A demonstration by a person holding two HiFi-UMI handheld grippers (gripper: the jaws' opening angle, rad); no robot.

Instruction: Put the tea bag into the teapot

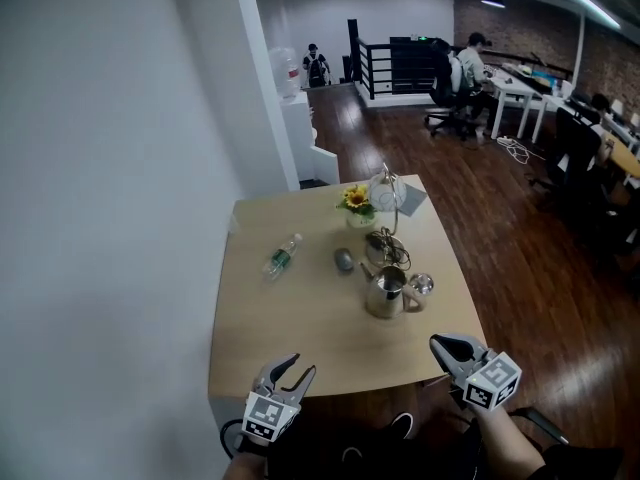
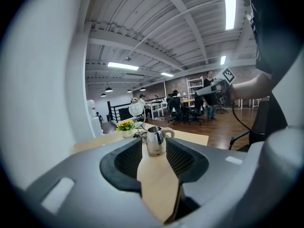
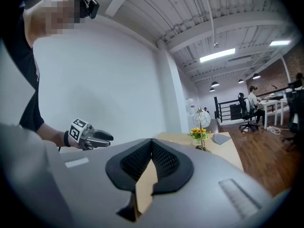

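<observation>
A steel teapot (image 1: 385,293) stands open near the middle of the wooden table (image 1: 300,338), with its lid (image 1: 422,284) lying beside it on the right. I cannot make out a tea bag for certain; a small grey object (image 1: 344,260) lies left of the pot. My left gripper (image 1: 302,365) hovers over the table's near edge, jaws open and empty. In the left gripper view the teapot (image 2: 156,141) shows far off between those jaws. My right gripper (image 1: 440,343) hangs at the near right edge, its pads meeting at the tips (image 3: 151,144) with nothing between them.
A water bottle (image 1: 283,256) lies at the table's left. A small sunflower pot (image 1: 356,204), a round lamp (image 1: 387,193) and a wire stand (image 1: 388,248) sit behind the teapot. A white wall runs along the left; desks, chairs and seated people are far behind.
</observation>
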